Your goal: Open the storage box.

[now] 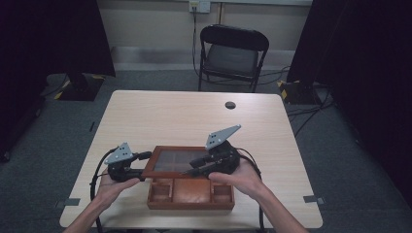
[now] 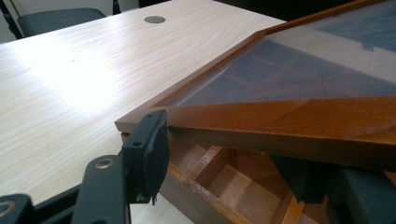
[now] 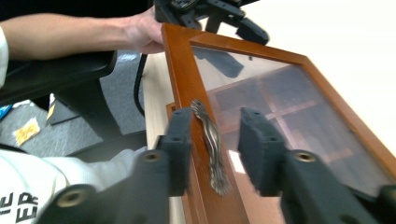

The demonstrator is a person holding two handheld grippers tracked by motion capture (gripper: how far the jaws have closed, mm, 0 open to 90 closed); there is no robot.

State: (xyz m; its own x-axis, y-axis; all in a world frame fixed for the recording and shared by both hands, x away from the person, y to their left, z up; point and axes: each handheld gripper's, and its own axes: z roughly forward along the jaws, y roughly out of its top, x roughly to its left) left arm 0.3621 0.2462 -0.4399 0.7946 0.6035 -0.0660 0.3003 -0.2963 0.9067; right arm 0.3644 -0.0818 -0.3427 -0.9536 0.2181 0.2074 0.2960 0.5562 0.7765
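Lifting the glass-paned lid (image 1: 177, 162) off the wooden box (image 1: 190, 195), we judge it stiff, fragile. Right gripper (image 3: 215, 144) jaws stand apart astride the lid's metal handle (image 3: 211, 144); left gripper (image 1: 127, 165) jaws straddle the lid's corner frame, grip uncertain.

Light wood table (image 1: 170, 116) w/ wooden box (image 1: 190, 194) near front edge, lid (image 1: 167, 162) partly raised.

The raised glass lid (image 1: 177, 161) covers the back compartments of the wooden box (image 1: 190, 193); through the pane they're only dim shapes. In the left gripper view, the lid's frame (image 2: 289, 126) hides the far jaw's tip, and the picture's right edge cuts the lid off. The metal handle (image 3: 211, 144) is blurred
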